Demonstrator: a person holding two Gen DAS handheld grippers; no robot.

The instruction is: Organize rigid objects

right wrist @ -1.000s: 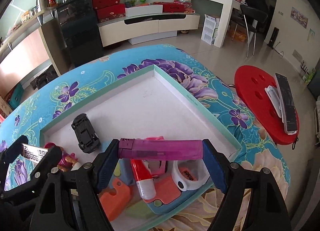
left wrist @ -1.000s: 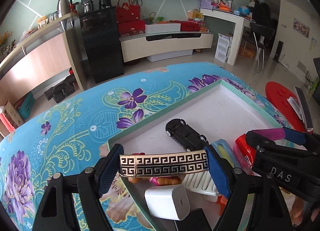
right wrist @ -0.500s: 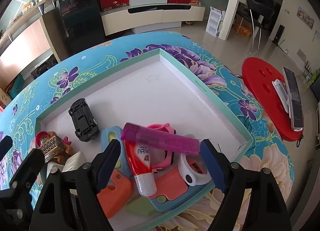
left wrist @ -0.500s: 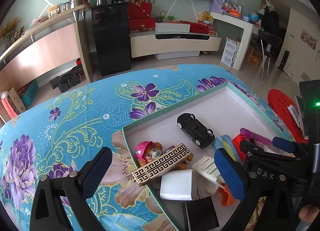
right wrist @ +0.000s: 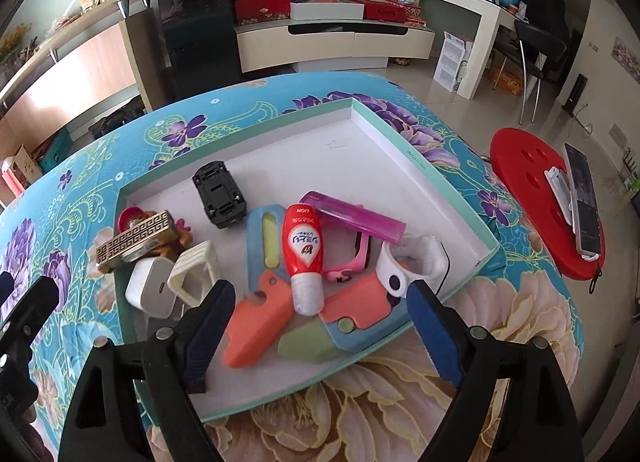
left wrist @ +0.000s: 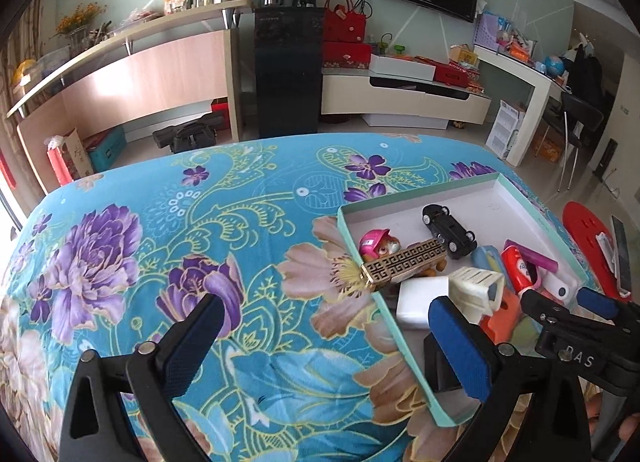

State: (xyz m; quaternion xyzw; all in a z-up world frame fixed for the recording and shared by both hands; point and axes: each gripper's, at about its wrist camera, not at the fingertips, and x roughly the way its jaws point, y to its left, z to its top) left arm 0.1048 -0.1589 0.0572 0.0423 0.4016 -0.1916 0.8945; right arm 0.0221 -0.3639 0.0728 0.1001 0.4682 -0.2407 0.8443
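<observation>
Lying at the right gripper's [right wrist: 320, 318] twelve o'clock, the translucent purple plastic lighter [right wrist: 354, 217] runs ten-to-four in the shallow teal-rimmed white box [right wrist: 452, 197]; both grippers empty, right's jaws opening.

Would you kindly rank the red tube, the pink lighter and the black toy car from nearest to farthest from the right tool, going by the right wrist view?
1. The red tube: just ahead of the open right tool, cap toward it, mid-tray.
2. The pink lighter: behind the tube, slightly right.
3. The black toy car: farthest, upside down, back left in the tray.
</observation>
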